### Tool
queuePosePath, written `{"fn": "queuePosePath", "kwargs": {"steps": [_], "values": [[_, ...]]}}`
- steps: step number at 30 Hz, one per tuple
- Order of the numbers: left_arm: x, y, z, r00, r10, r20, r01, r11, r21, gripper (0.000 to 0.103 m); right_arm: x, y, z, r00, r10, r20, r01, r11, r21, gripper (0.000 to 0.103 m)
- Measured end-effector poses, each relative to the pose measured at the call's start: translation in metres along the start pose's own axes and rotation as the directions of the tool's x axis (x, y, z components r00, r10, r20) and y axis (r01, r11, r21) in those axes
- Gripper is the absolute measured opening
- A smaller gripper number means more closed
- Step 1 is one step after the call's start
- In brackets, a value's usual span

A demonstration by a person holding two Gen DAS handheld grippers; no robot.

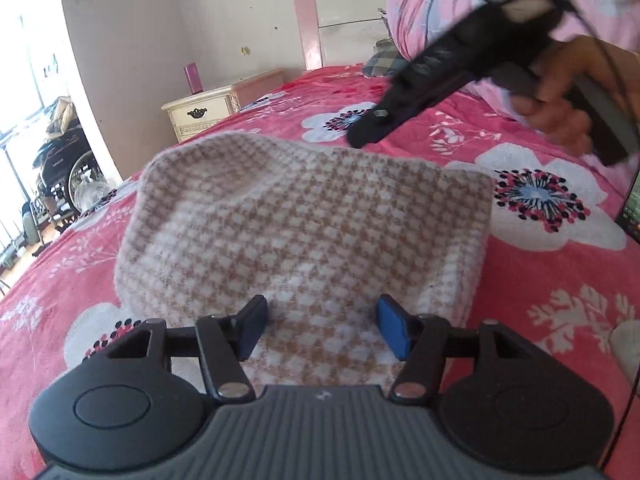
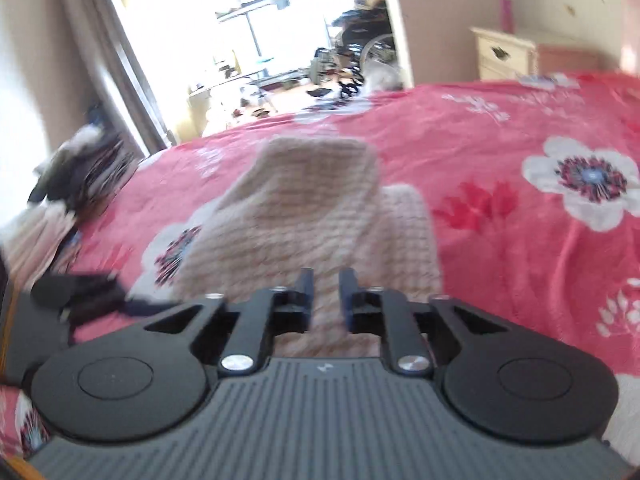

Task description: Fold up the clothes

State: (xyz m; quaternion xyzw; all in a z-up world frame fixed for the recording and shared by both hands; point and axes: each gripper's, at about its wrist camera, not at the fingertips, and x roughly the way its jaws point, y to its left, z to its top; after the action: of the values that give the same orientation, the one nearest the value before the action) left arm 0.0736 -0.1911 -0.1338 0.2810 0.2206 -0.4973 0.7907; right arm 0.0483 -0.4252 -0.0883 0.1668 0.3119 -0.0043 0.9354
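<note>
Left wrist cam: left gripper (image 1: 320, 330) wide open, holding nothing, over the checked top (image 1: 304, 216), already folded flat on bed (image 1: 520, 280). Right gripper (image 2: 326, 294) nearly shut, empty.

I am in a bedroom at home. I see a big bed with a pink flowered blanket (image 1: 460, 128), a pink wooden headboard (image 1: 308, 20), and a small cream bedside drawer cabinet (image 1: 200, 114).
</note>
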Motion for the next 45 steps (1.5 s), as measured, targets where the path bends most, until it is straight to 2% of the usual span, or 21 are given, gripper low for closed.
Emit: {"fn": "queuePosePath", "kwargs": {"steps": [2,3,4,6,7,9,13,15,18,20,22,25,27,30,34,37,40,42,43,44,45], "values": [[0.001,0.000,-0.002,1.000,-0.008,0.001,0.008,1.000,-0.001,0.062,0.022,-0.022,0.005,0.997,0.068,-0.025,-0.065,0.992,0.113,0.034],[0.001,0.002,-0.003,1.000,-0.013,0.002,0.013,1.000,-0.007,0.062,0.034,-0.033,0.006,0.993,0.111,-0.037,-0.103,0.979,0.178,0.044],[0.002,0.002,-0.003,1.000,-0.017,0.003,0.017,1.000,-0.010,0.062,0.047,-0.043,0.007,0.987,0.152,-0.045,-0.137,0.961,0.242,0.049],[0.004,0.002,-0.004,1.000,-0.018,0.006,0.018,1.000,-0.007,0.062,0.070,-0.053,0.006,0.977,0.205,-0.050,-0.177,0.924,0.340,0.051],[0.004,0.002,-0.004,1.000,-0.017,0.007,0.017,1.000,-0.007,0.062,0.079,-0.053,0.004,0.971,0.235,-0.050,-0.202,0.913,0.355,0.044],[0.004,0.003,-0.003,1.000,-0.017,0.010,0.017,1.000,-0.007,0.062,0.085,-0.049,0.003,0.967,0.254,-0.034,-0.225,0.906,0.359,0.019],[-0.014,0.013,0.017,0.996,-0.056,0.075,0.057,0.998,-0.019,0.056,0.041,-0.026,0.011,0.968,0.225,0.107,-0.245,0.937,0.250,0.014],[-0.021,0.021,0.032,0.987,-0.053,0.153,0.062,0.997,-0.049,0.056,0.025,-0.018,0.013,0.973,0.175,0.150,-0.203,0.959,0.199,0.013],[0.000,0.022,0.051,0.984,0.002,0.180,0.000,1.000,-0.010,0.056,0.040,-0.023,0.007,0.994,0.000,0.106,-0.010,0.996,0.093,0.013],[0.030,0.018,0.057,0.989,0.053,0.141,-0.059,0.998,0.036,0.056,0.057,-0.030,-0.002,0.996,-0.072,0.054,0.068,0.994,0.086,0.013],[0.058,0.021,0.056,0.995,0.061,0.082,-0.063,0.998,0.023,0.056,0.061,-0.025,-0.004,0.992,-0.115,0.060,0.113,0.993,0.038,0.013],[0.071,0.018,0.043,0.994,0.059,0.097,-0.058,0.998,-0.017,0.054,0.070,-0.019,-0.011,0.982,-0.183,0.039,0.186,0.977,-0.100,0.014],[0.074,0.007,0.041,0.990,0.083,0.112,-0.087,0.996,0.029,0.054,0.082,-0.019,-0.018,0.974,-0.224,0.020,0.224,0.957,-0.186,0.018],[0.079,0.003,0.039,0.989,0.089,0.121,-0.092,0.996,0.020,0.053,0.073,-0.021,-0.019,0.967,-0.250,0.044,0.254,0.943,-0.216,0.026],[0.079,0.002,0.038,0.988,0.087,0.124,-0.088,0.996,0.006,0.053,0.028,-0.014,0.001,0.938,-0.303,0.166,0.331,0.927,-0.174,0.028],[0.081,0.001,0.037,0.988,0.086,0.130,-0.087,0.996,-0.001,0.053,0.009,-0.014,0.026,0.940,-0.238,0.246,0.275,0.953,-0.128,0.027],[0.081,-0.001,0.036,0.986,0.096,0.139,-0.097,0.995,-0.001,0.053,0.031,0.002,0.047,0.946,-0.163,0.282,0.234,0.942,-0.240,0.026],[0.082,-0.002,0.035,0.984,0.103,0.143,-0.104,0.995,-0.001,0.053,0.066,0.001,0.055,0.964,-0.130,0.232,0.188,0.950,-0.250,0.025],[0.082,-0.003,0.035,0.984,0.107,0.145,-0.108,0.994,0.002,0.053,0.091,-0.005,0.055,0.973,-0.152,0.174,0.193,0.948,-0.253,0.024],[0.082,-0.004,0.034,0.983,0.110,0.147,-0.112,0.994,0.005,0.052,0.125,-0.014,0.049,0.974,-0.214,0.076,0.227,0.935,-0.272,0.022],[0.084,-0.006,0.035,0.983,0.113,0.145,-0.116,0.993,0.010,0.051,0.153,-0.027,0.037,0.963,-0.268,-0.014,0.253,0.926,-0.279,0.022]]}}
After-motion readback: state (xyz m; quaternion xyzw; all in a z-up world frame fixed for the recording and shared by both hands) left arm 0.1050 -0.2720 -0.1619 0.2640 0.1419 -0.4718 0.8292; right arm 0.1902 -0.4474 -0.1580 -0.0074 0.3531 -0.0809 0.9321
